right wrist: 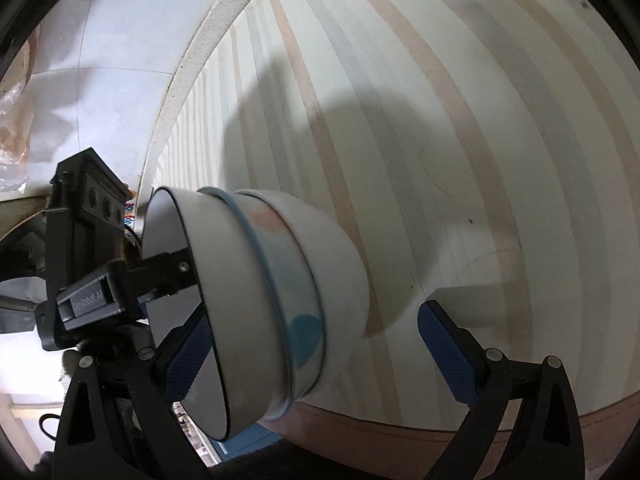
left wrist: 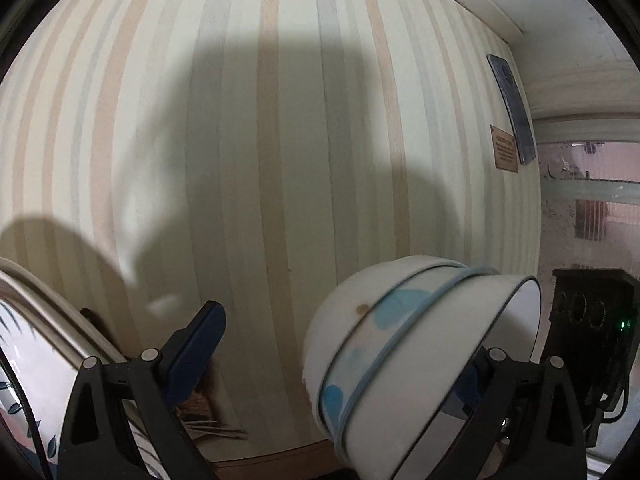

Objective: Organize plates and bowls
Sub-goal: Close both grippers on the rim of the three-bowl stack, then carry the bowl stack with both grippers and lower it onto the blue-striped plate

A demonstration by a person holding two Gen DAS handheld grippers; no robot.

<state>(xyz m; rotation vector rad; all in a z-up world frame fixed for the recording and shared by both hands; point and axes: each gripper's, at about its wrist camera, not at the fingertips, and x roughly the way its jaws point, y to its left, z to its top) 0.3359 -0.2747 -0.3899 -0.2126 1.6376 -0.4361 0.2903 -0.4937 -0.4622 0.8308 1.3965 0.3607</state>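
Here's the stack of bowls [left wrist: 400, 344], three of them nested and tipped right over on its side, up in front of the striped wall [left wrist: 280, 140]. No surface shows beneath it.

The innermost bowl is white with a thin dark line round the lip. The middle one carries a pale blue rim and soft blue blotches on its side, with a pinkish patch showing from the right wrist camera. The outermost is plain white, rounded, with a small brown speck on it. The edges are a touch smeared.

Left gripper [left wrist: 344, 332]: jaws spread wide. One blue-padded finger [left wrist: 196, 356] stands well apart from the stack. The other sits at the open mouth of the bowls and is mostly hidden behind them.

Right gripper [right wrist: 314, 316]: also spread wide. The stack lies between its fingers with the mouth turned toward one pad [right wrist: 188, 352], which sits at the lip. The opposite pad [right wrist: 444, 352] is clear of the white outer bowl.

From this side the other tool's finger reaches in at the dark rim. What actually bears the stack's weight, I cannot tell. Neither pair of jaws is pressed onto it.

Round about, a plate with a blue leaf pattern [left wrist: 28, 380] stands by the left tool's free finger. A black box with round holes [left wrist: 588, 312] sits beyond the bowls' mouth, and a small brown plaque [left wrist: 506, 148] hangs on the wall.
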